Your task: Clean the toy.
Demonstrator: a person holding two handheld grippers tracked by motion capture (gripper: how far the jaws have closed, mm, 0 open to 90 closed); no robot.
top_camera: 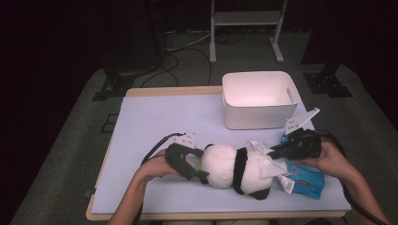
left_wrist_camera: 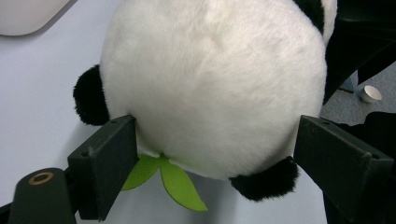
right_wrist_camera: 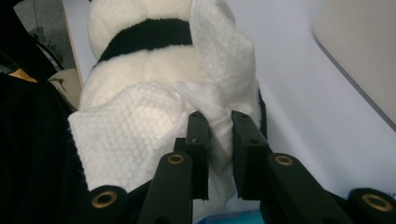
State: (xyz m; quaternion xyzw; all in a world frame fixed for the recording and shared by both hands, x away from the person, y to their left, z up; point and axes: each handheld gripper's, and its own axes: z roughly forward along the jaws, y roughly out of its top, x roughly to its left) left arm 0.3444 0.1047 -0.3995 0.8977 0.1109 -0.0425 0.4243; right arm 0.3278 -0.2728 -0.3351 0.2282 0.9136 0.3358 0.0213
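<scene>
A black-and-white panda plush lies on its side near the front of the light table. My left gripper has its jaws spread wide around the panda's round white head, and both pads press into the fur. A green felt leaf pokes out under the head. My right gripper is shut on a white textured wipe, pinching a fold of it against the panda's body. The wipe drapes over the plush's back end.
A blue pack of wipes lies by the right hand, near the table's front right corner. A white plastic bin stands at the back right of the table, and its wall is close to the right gripper.
</scene>
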